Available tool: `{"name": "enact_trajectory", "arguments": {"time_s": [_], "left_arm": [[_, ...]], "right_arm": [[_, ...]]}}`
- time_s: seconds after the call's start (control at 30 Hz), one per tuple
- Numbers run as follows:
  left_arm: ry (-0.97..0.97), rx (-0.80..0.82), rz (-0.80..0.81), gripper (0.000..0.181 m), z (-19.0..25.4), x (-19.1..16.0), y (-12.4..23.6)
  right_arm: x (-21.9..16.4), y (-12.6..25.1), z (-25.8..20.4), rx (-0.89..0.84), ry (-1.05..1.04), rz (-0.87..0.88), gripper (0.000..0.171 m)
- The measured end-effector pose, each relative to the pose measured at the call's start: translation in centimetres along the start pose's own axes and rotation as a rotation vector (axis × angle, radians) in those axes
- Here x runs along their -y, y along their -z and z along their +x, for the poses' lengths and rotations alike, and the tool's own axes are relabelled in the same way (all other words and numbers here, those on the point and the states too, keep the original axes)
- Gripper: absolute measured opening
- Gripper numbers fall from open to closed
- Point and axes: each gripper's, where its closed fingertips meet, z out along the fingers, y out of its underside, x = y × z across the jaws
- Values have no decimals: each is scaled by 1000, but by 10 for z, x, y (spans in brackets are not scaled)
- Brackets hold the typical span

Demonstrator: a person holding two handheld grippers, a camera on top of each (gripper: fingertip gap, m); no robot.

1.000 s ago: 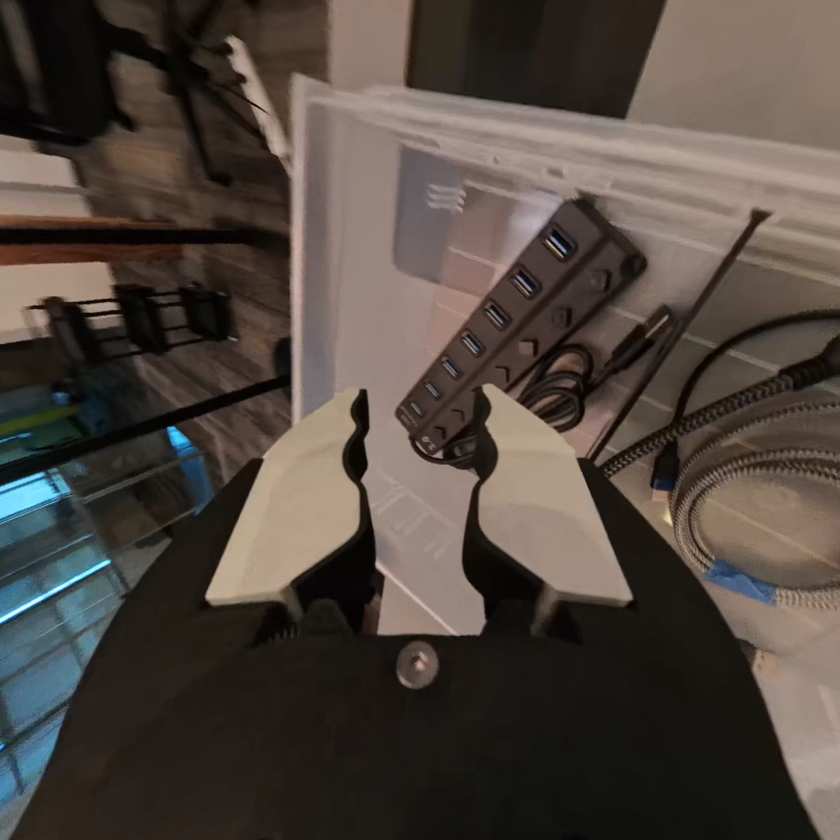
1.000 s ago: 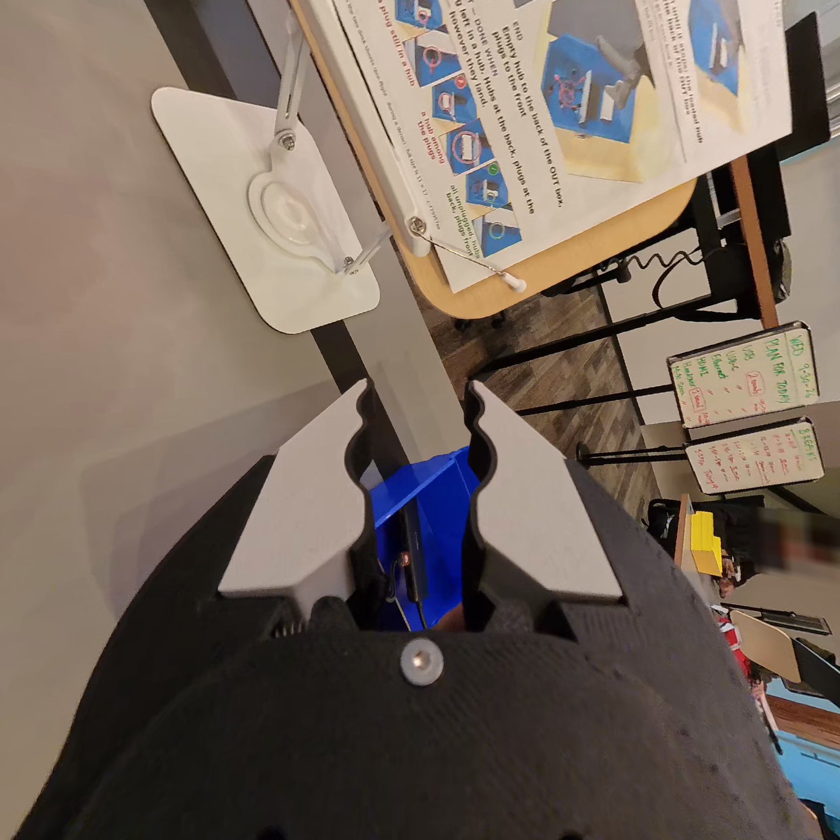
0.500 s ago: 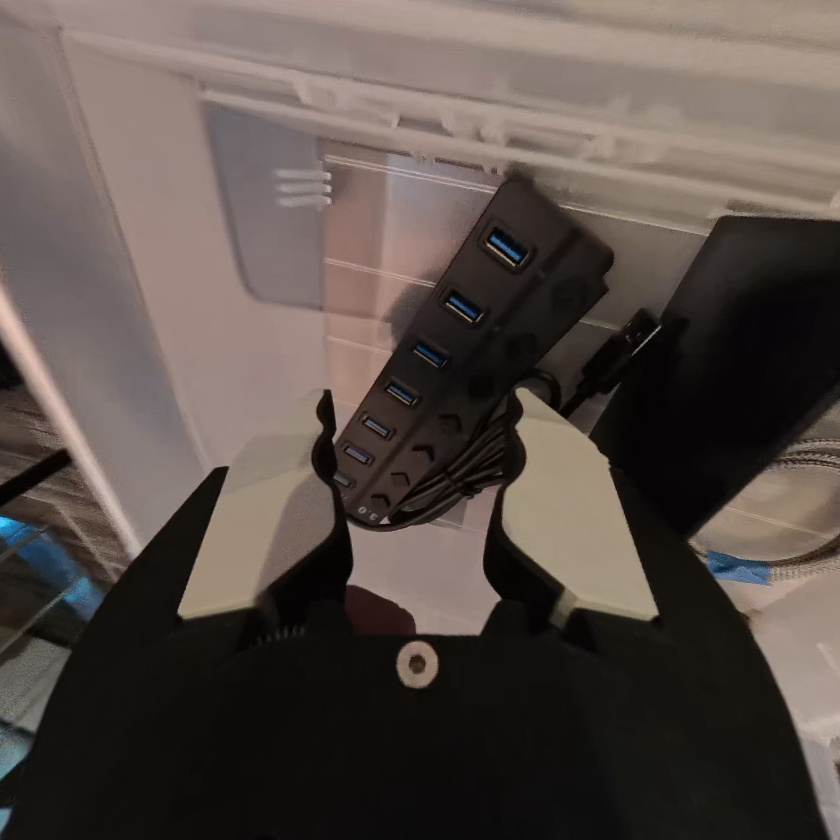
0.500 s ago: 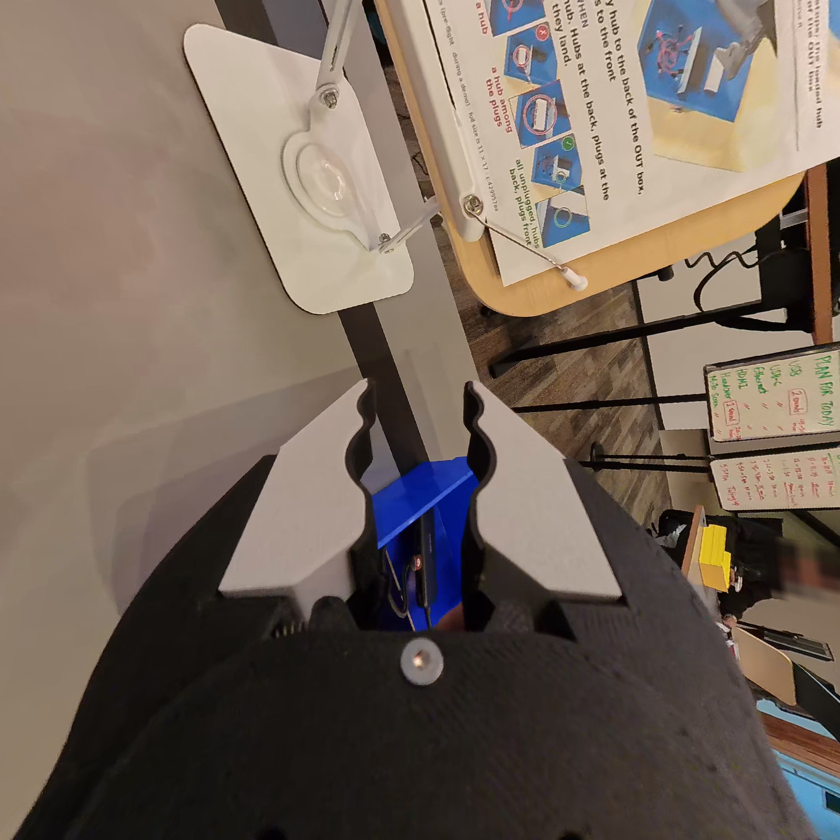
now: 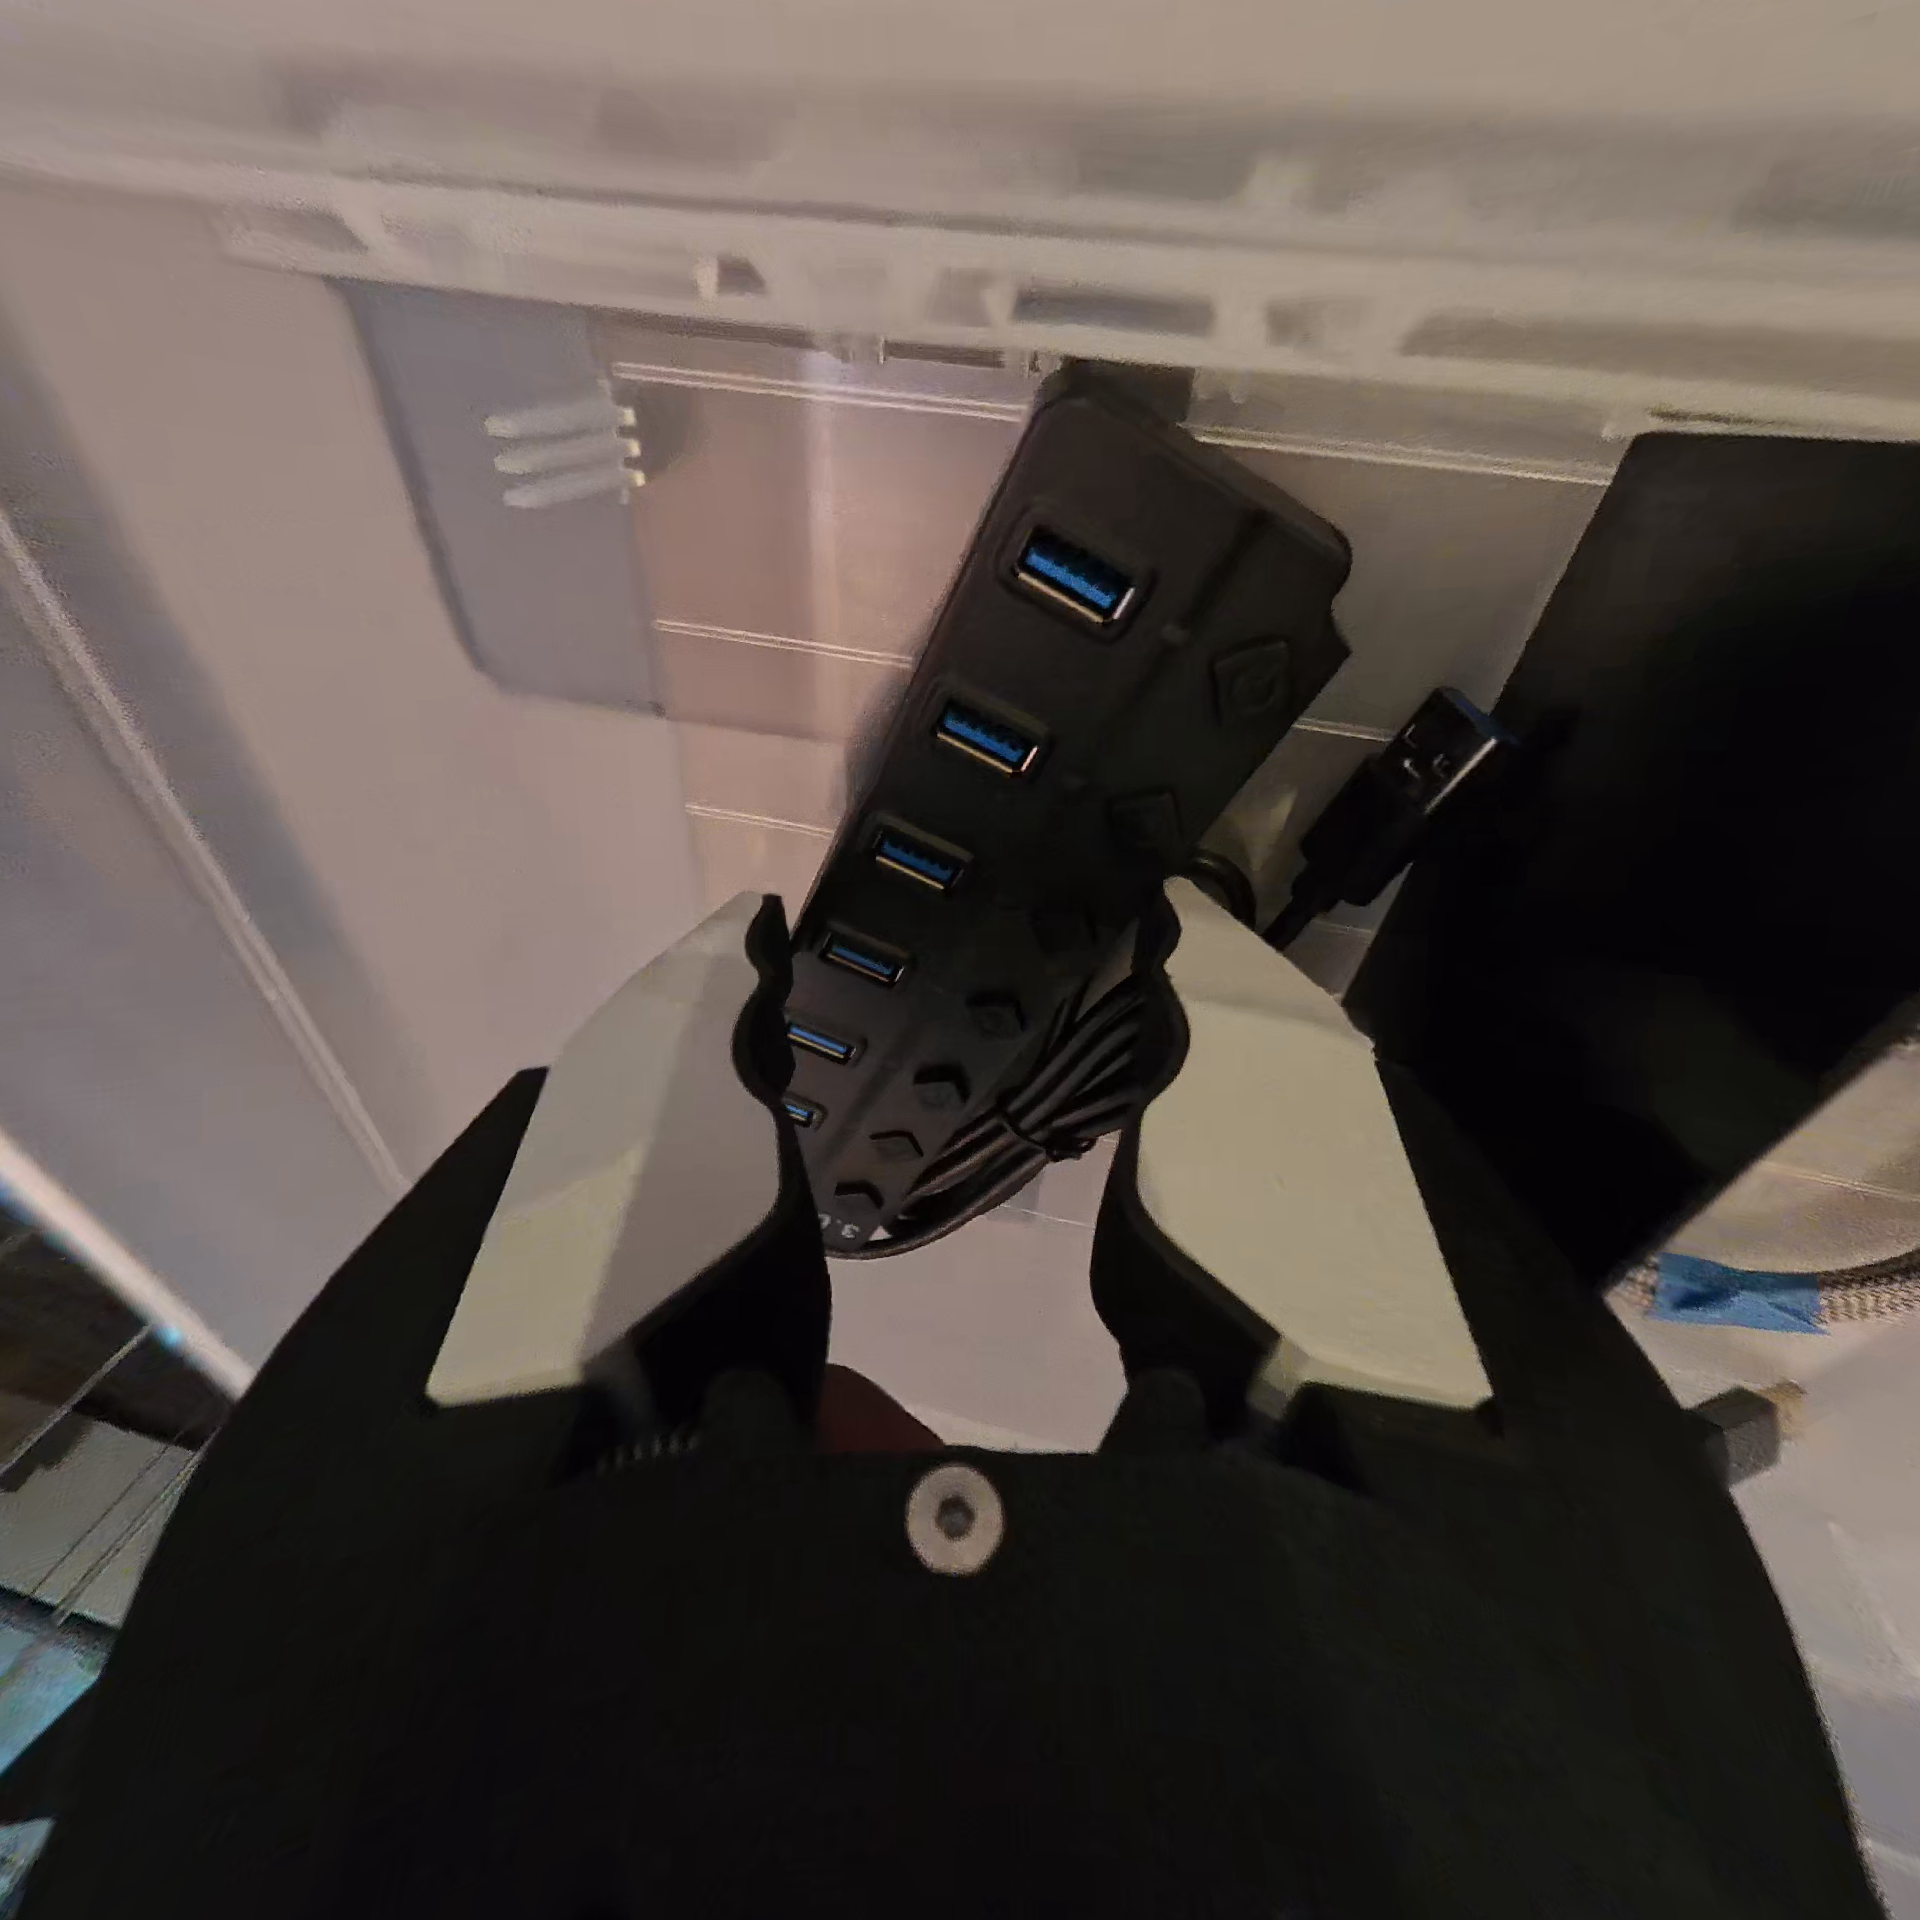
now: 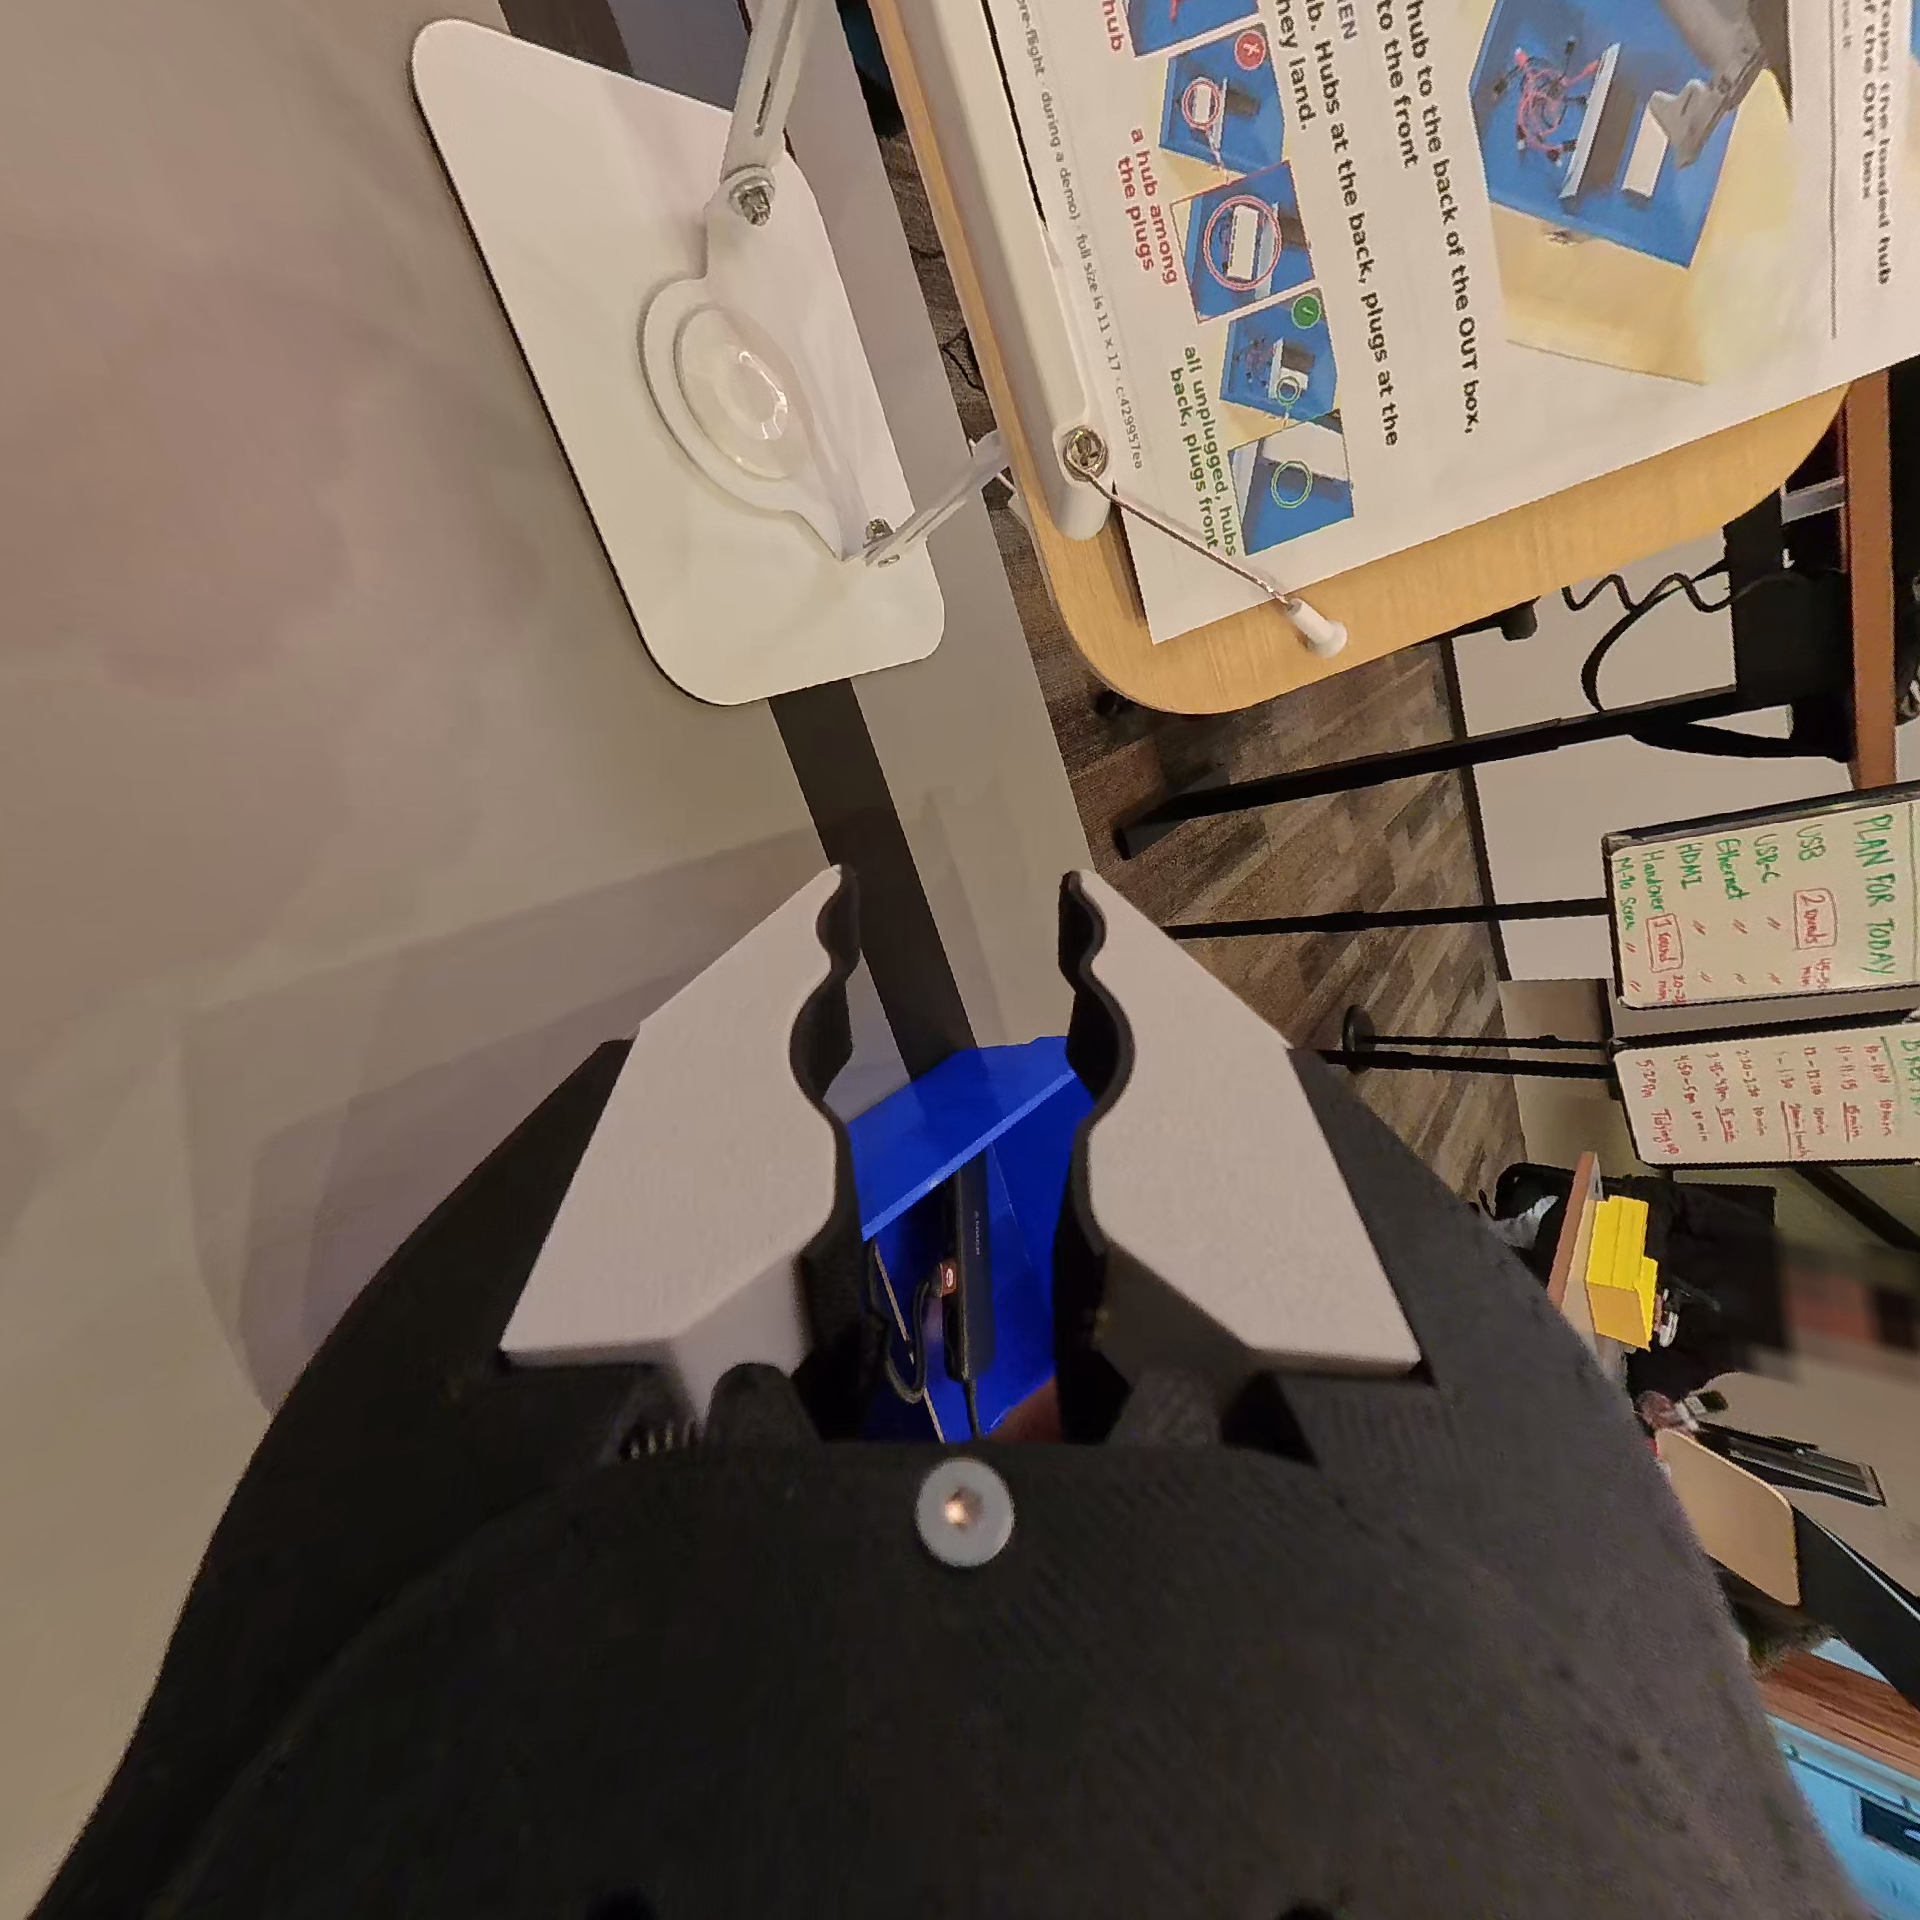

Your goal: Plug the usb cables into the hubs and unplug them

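Observation:
A black USB hub (image 5: 1081, 665) with several blue ports lies in a clear plastic bin (image 5: 935, 260), its bundled black cable beside it and its USB plug (image 5: 1423, 769) to the right. My left gripper (image 5: 964, 920) is open, and the hub's near end and the cable bundle sit between its fingers. My right gripper (image 6: 954, 894) is open and empty, held above a grey table (image 6: 260, 623). Behind its fingers is a blue bin (image 6: 966, 1101) holding another black hub (image 6: 975, 1268) and thin cables.
A dark panel (image 5: 1714, 727) stands right of the hub, with a braided cable with blue tape (image 5: 1704, 1299) beyond it. A white stand base (image 6: 623, 312) sits on the grey table. Past the edge are a wooden table with an instruction sheet (image 6: 1455, 208) and whiteboards (image 6: 1766, 914). Across from one pair of fingers to the other is roughly 55 cm.
My left gripper has moved forward into the clear bin and opened wider, so the hub's near end now lies between its fingers. My right gripper has shifted slightly and stays open.

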Motion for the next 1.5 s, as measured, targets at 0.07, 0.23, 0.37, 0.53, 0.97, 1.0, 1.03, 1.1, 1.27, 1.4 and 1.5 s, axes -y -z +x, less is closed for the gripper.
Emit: {"name": "enact_trajectory", "arguments": {"time_s": [0.07,0.23,0.37,0.53,0.97,1.0,1.03,1.1,1.27,1.4,1.5], "left_arm": [[12,44,34,62,-4,1,10],[66,190,165,56,-19,5,57],[68,256,195,53,-19,3,83],[99,321,285,52,-16,6,104],[269,546,723,51,-7,29,179],[271,567,751,51,-5,31,189],[271,581,774,51,-2,34,199],[265,614,806,51,3,38,219],[233,681,834,51,17,55,261],[207,724,876,51,28,71,298],[202,753,889,51,30,78,322]], "right_arm": [[2,2,1,-1,-1,11,37],[5,6,2,-5,-2,28,37],[8,8,1,-6,5,36,37],[12,12,0,-9,16,47,37],[20,16,0,-17,28,73,37],[22,16,-1,-17,30,78,37],[24,17,-1,-19,32,82,37],[29,18,-2,-24,38,95,36],[54,24,-10,-24,62,161,34],[73,28,-21,-13,92,204,35],[81,29,-27,-9,118,216,36]]}}
